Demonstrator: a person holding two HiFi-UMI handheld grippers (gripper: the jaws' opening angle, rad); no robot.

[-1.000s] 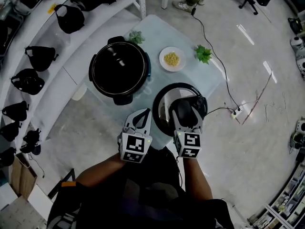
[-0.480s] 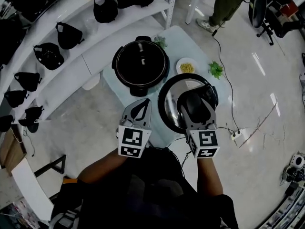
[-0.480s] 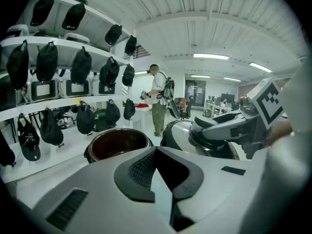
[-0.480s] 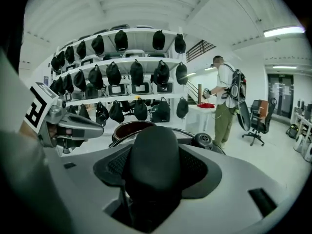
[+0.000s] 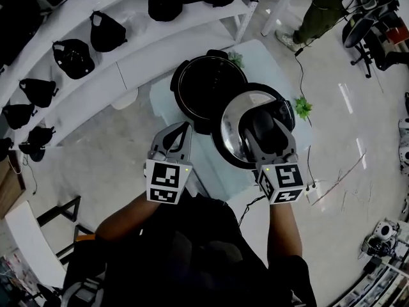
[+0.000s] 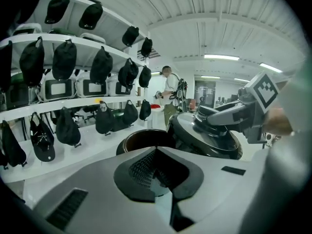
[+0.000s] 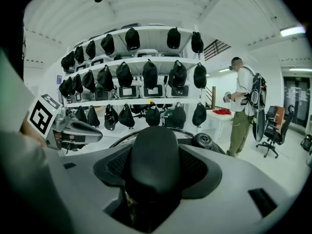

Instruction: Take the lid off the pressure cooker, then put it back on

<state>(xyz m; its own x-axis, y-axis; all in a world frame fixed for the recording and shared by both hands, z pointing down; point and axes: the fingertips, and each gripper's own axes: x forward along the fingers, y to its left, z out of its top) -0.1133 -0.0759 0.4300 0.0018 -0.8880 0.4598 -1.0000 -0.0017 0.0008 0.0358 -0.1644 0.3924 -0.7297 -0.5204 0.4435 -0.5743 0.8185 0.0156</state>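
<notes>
Lid (image 5: 238,133) hangs partly over the open pressure cooker (image 5: 206,88), at its right rim; right gripper (image 5: 267,139) clamps its black handle (image 5: 261,128); left gripper (image 5: 182,130) hovers nearby, jaws together, empty.

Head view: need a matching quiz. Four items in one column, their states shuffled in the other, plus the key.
Items
1. lid
2. cooker pot
3. left gripper
4. right gripper

States
A. shut, nothing in it
B. open on top, uncovered
C. clamped on the lid
D. off the cooker pot, held aloft

Pairs: 1-D, 2-B, 3-A, 4-C
</notes>
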